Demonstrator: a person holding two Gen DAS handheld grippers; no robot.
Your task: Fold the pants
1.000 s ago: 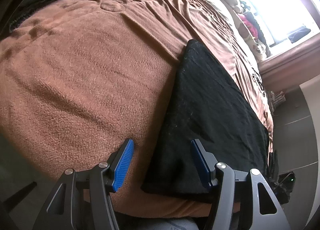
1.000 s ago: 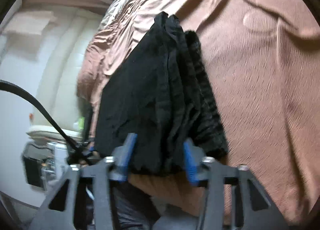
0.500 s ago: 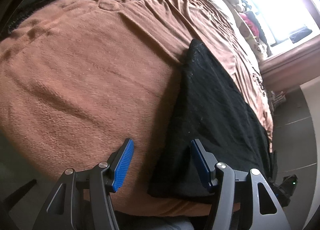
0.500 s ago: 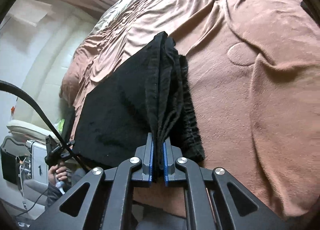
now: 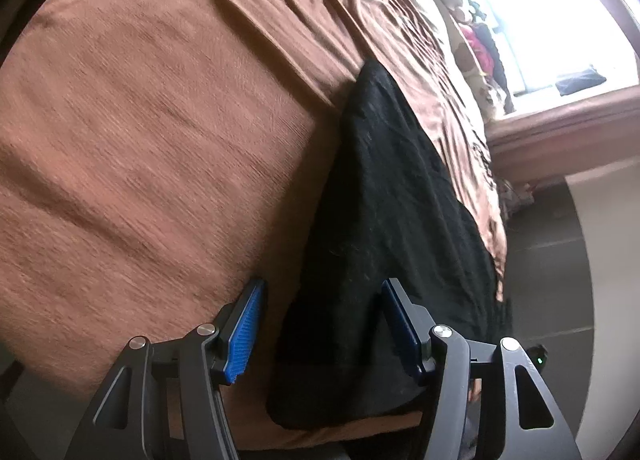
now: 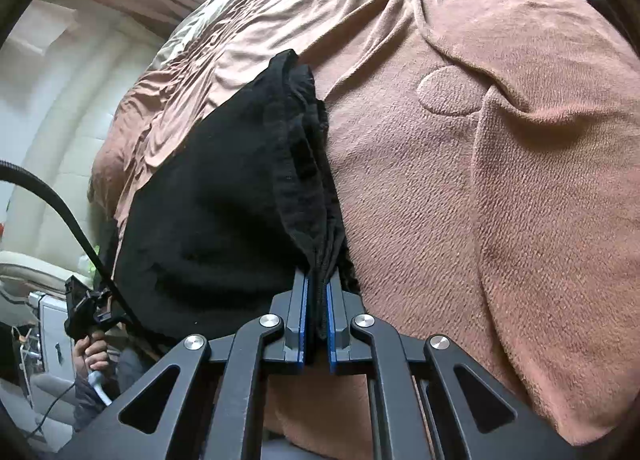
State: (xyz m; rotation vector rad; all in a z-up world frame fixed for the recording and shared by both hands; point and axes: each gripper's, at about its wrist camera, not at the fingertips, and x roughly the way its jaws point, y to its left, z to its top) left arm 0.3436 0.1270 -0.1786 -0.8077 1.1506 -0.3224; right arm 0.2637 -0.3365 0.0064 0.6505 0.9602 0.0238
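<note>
The black pants (image 5: 392, 220) lie partly folded on a brown blanket (image 5: 160, 140) on the bed. My left gripper (image 5: 320, 324) is open, its blue pads either side of the near edge of the pants, with cloth between them. In the right wrist view my right gripper (image 6: 316, 316) is shut on the bunched layered edge of the pants (image 6: 208, 204), which rise in folds from the jaws and spread to the left.
The blanket (image 6: 500, 180) has ridges and a round embossed patch (image 6: 448, 92). A bright window (image 5: 540, 12) with clutter is at the far end. Dark floor (image 5: 552, 240) lies to the right of the bed. The other hand-held gripper (image 6: 86, 308) and its cable show at the lower left.
My right gripper closed on the layered edge of the pants and lifted it. My left gripper moved forward along the near edge of the pants and stayed open.
</note>
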